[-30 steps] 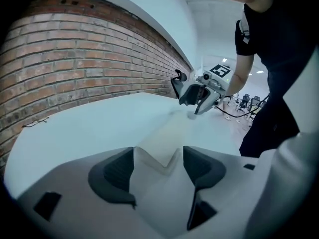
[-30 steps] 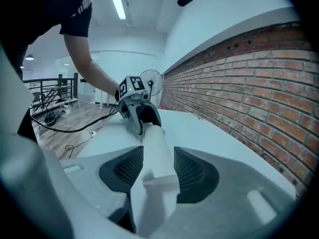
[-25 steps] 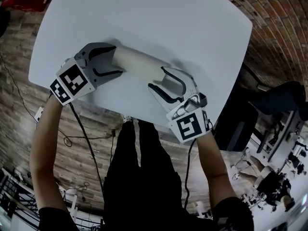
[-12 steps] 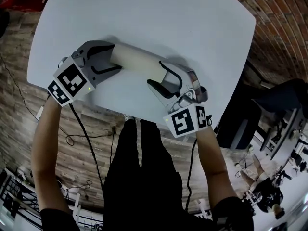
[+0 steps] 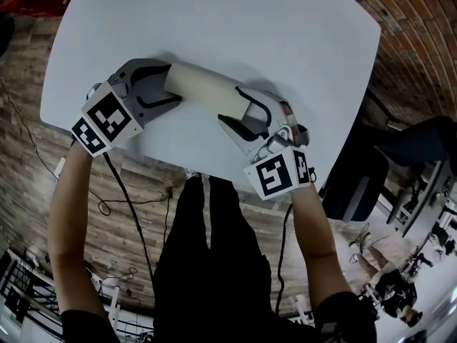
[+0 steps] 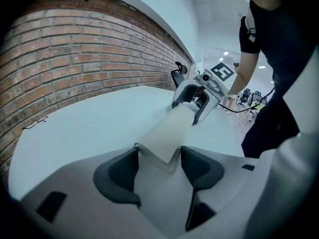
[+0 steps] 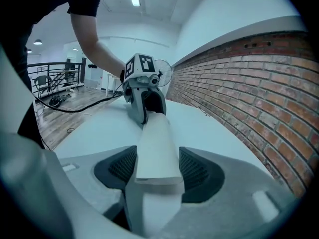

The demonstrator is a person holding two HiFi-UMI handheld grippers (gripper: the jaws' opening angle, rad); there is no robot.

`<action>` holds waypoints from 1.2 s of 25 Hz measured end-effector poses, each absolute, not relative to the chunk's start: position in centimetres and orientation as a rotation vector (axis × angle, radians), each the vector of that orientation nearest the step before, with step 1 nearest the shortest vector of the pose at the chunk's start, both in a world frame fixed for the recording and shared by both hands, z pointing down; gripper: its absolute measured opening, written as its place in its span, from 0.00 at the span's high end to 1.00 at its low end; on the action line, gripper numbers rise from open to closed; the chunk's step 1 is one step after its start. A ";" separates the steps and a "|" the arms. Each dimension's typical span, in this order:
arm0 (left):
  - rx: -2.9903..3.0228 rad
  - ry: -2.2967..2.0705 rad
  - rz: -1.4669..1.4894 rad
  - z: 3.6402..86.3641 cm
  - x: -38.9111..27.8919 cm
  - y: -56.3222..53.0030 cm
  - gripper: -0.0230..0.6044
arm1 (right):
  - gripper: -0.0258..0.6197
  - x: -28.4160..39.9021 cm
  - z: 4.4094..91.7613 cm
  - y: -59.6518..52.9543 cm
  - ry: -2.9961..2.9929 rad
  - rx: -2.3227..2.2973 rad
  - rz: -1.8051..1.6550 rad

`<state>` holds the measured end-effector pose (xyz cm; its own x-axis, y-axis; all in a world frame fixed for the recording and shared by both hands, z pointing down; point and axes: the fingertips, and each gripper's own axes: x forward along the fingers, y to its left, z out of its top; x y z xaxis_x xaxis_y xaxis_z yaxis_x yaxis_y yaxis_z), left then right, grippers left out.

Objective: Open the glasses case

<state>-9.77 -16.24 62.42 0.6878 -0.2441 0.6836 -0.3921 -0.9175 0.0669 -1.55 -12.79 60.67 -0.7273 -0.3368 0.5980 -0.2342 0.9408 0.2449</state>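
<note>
A long cream glasses case [image 5: 203, 91] lies shut on the white table [image 5: 250, 27], near its front edge. My left gripper [image 5: 173, 86] has the case's left end between its jaws, and both dark pads [image 6: 122, 171] touch the case [image 6: 167, 133]. My right gripper [image 5: 230, 104] holds the other end. In the right gripper view the case [image 7: 155, 143] fills the gap between the ribbed pads [image 7: 197, 171], and the left gripper [image 7: 147, 103] shows at its far end. The right gripper [image 6: 194, 103] appears likewise in the left gripper view.
The table edge runs just behind both grippers, with wooden floor and black cables [image 5: 132, 213] below. A brick wall [image 5: 414, 34] stands past the table's right side, and a dark chair [image 5: 421, 145] stands at the right.
My right gripper has slid a little toward the case, so its jaws now sit further over the right end. The left gripper and the case have stayed put.
</note>
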 end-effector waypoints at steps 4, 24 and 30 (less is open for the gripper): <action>2.695 -0.512 1.047 62.4 -9.7 -16.2 0.54 | 0.55 -1.5 60.2 -13.1 -2.462 0.405 -0.123; 2.705 -0.525 1.054 62.5 -9.7 -16.1 0.54 | 0.58 -0.6 58.1 -14.6 -2.536 0.378 -0.081; 2.714 -0.528 1.054 62.3 -9.7 -16.0 0.54 | 0.58 -0.4 57.5 -15.4 -2.572 0.370 -0.088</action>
